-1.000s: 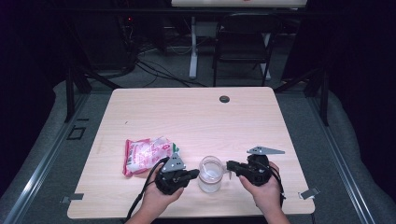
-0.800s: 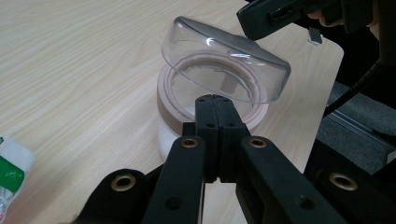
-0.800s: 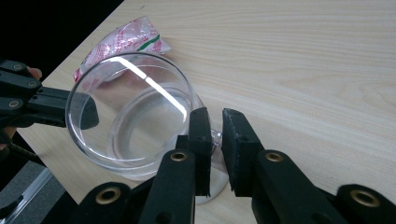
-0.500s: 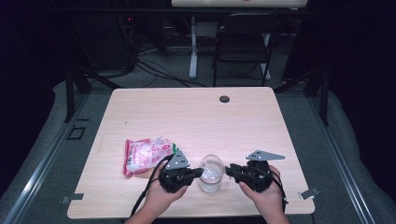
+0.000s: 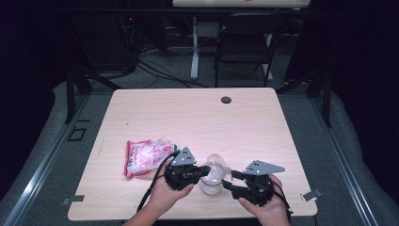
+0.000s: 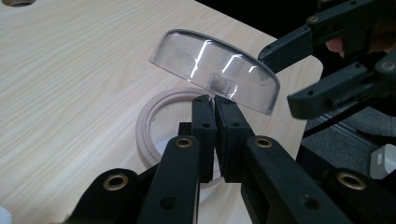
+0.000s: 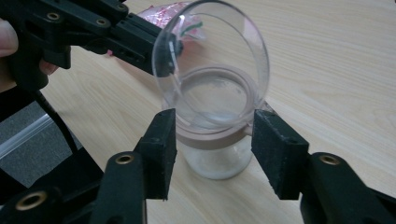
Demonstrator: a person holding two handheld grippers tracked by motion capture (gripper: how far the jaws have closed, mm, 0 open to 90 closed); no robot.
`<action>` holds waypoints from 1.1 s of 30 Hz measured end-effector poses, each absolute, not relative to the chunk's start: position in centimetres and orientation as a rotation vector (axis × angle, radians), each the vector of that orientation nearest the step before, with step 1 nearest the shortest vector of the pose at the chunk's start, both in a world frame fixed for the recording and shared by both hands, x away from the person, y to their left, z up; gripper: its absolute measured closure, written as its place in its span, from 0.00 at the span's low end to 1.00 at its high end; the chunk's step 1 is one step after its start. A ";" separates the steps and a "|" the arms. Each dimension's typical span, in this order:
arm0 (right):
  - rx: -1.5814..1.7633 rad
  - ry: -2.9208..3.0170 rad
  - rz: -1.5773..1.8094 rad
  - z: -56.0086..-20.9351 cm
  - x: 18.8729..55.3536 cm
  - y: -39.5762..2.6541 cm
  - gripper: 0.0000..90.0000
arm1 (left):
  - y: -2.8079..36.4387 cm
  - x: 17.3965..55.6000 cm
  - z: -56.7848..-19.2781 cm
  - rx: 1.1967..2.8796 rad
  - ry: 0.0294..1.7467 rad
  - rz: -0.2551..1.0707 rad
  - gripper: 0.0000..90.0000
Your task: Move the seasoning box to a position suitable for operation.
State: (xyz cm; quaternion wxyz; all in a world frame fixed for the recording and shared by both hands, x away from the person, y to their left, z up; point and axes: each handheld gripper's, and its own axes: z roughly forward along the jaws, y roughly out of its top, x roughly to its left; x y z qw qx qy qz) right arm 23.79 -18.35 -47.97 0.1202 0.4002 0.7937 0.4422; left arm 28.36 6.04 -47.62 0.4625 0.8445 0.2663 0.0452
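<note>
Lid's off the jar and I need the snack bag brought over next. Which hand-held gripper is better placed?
Right hand-held gripper: its jaws stand open, empty. The left hand-held gripper, though nearer the snack bag, is shut on the clear lid above the jar.

Table evenly lit from above, surroundings dark; glare streaks on clear lid [image 6: 215, 70]; near fingers soft-focused.
</note>
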 end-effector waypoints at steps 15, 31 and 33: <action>1.095 2.276 1.244 -48.9 23.9 -16.8 0.50 | 5.7 28.3 -47.7 2.074 0.680 0.179 0.67; 1.106 2.256 1.253 -49.0 24.1 -17.1 0.50 | 6.4 29.4 -49.5 2.085 0.752 0.212 0.60; 1.105 2.259 1.254 -49.0 24.1 -17.1 0.50 | 6.3 29.5 -49.9 2.095 0.759 0.206 0.60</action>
